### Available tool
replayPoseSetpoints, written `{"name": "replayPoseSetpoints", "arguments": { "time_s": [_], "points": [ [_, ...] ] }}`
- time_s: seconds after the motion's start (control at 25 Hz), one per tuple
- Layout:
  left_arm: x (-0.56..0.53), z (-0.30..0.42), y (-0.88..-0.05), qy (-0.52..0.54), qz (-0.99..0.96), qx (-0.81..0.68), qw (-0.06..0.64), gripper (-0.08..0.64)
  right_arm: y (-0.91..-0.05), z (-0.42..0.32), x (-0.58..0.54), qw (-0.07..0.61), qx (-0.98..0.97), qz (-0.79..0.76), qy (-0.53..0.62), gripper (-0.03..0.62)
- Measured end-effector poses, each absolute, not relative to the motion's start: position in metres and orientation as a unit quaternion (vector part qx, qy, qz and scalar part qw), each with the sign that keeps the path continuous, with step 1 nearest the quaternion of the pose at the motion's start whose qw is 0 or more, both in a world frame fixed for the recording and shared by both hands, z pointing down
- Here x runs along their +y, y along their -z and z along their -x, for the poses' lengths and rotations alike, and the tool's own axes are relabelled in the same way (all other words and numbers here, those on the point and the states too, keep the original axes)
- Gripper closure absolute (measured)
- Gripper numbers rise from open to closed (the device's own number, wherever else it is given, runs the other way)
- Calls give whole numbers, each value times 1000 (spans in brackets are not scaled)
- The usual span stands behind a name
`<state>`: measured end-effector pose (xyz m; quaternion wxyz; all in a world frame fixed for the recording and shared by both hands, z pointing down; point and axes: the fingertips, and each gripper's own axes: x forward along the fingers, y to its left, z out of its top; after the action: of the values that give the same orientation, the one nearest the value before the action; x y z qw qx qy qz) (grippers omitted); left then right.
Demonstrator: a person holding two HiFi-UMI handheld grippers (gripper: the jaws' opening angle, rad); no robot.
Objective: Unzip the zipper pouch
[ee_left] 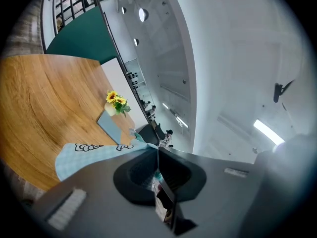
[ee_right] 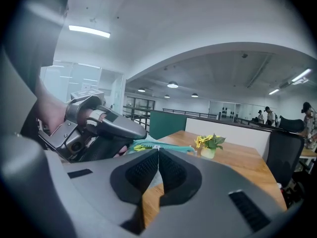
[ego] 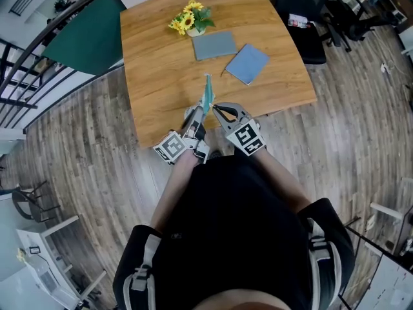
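Here's the pouch (ego: pixel 207 95), up on edge over the near end of the table (ego: pixel 161 76), pinched between the two grippers. In the head view it shows only as a thin teal strip. Its long axis runs straight away from the person, with the far tip aimed at the sunflowers (ego: pixel 189 18).

The left gripper (ego: pixel 201 115) is clamped on the near end. In its own view the jaws are pressed together on the cloth, and the pouch (ee_left: pixel 84 155) fans out to the left of them. The fabric is soft, pale blue and finely checked, with little black cloud doodles along it, and it is flat and roughly rectangular.

The right gripper (ego: pixel 214 108) comes in just beside the left one. Its ribbed black pads are closed tight on the pouch's top edge (ee_right: pixel 158 148), where a teal band runs along the rim. Whether the pads have the zipper tab itself can't be made out. The left gripper (ee_right: pixel 106 128) shows close by in that view, all grey metal and black plastic.

The table is warm wood with sweeping grain and a rounded edge. The yellow sunflowers sit in a small pale pot (ego: pixel 195 31) at the far side. Near them lie two flat rectangular cases, a grey case (ego: pixel 215 44) and a blue case (ego: pixel 248 63) set at an angle, apart from each other. Below is a plank floor (ego: pixel 84 147), and a black chair (ego: pixel 306 18) stands at the far right corner.
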<state>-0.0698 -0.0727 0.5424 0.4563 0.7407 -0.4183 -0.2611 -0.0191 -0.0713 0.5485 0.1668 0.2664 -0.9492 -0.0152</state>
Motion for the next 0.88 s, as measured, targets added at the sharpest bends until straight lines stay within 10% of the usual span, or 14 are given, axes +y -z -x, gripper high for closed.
{"name": "replayPoseSetpoints", "arguments": {
  "time_s": [0.88],
  "points": [
    [-80,61,-528,215,-781,-407,422,551,-546,14,-96,163,-941,-297,11,584]
  ]
}}
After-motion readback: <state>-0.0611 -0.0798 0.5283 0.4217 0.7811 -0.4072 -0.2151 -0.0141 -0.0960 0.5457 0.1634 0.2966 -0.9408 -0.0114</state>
